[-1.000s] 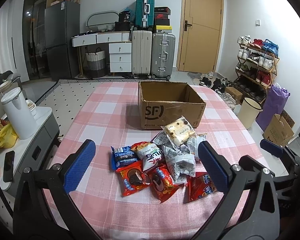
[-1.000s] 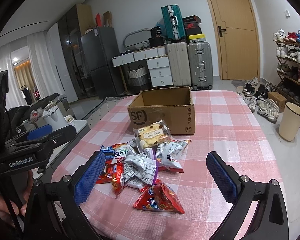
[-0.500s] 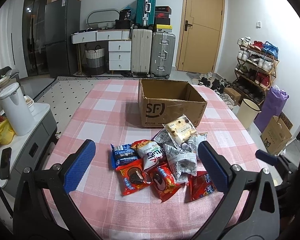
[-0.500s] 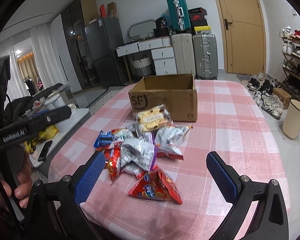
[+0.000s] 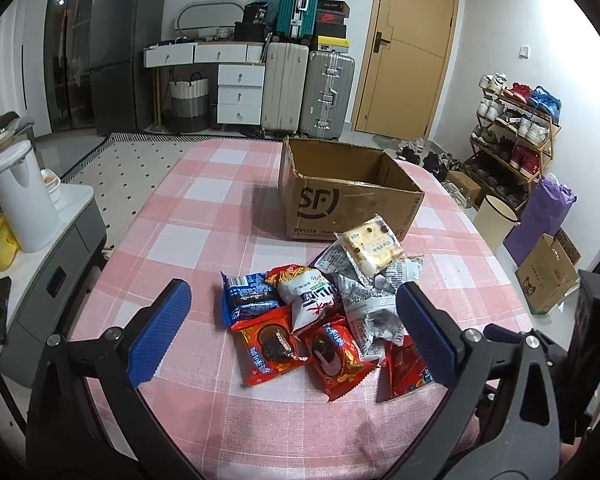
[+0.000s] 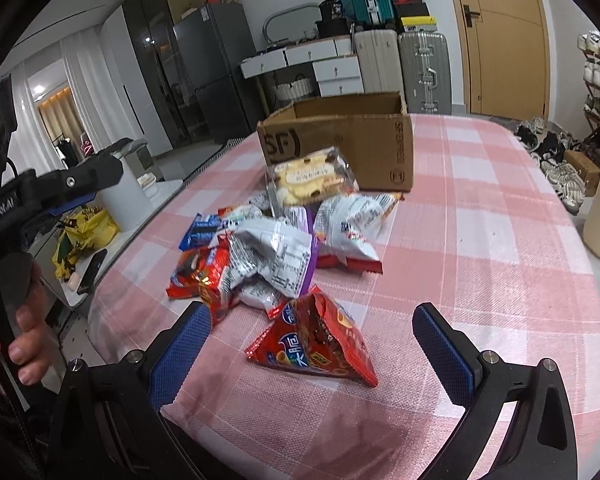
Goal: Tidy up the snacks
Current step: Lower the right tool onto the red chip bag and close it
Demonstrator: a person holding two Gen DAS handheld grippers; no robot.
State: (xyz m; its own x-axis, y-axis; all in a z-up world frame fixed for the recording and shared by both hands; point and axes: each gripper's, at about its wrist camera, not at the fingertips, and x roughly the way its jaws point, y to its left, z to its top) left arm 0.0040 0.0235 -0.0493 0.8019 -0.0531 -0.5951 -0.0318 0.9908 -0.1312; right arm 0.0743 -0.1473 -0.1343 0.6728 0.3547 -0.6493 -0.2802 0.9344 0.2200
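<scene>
Opening the sorting: right gripper [image 6: 312,344] hanging spread and empty over the nearest red packet [image 6: 314,346], left gripper [image 5: 294,330] likewise agape above the pile [image 5: 320,304], likely needing a lowering, pinching, then carrying to the cardboard box [image 5: 348,208].

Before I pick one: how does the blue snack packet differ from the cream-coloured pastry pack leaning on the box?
The blue snack packet lies flat on the tablecloth at the pile's left edge; the cream pastry pack sits propped on top of other bags, tilted, right in front of the cardboard box. The blue one is opaque and dark; the cream one is pale, with pieces visible on it. Neither is held by a hand-held gripper.
</scene>
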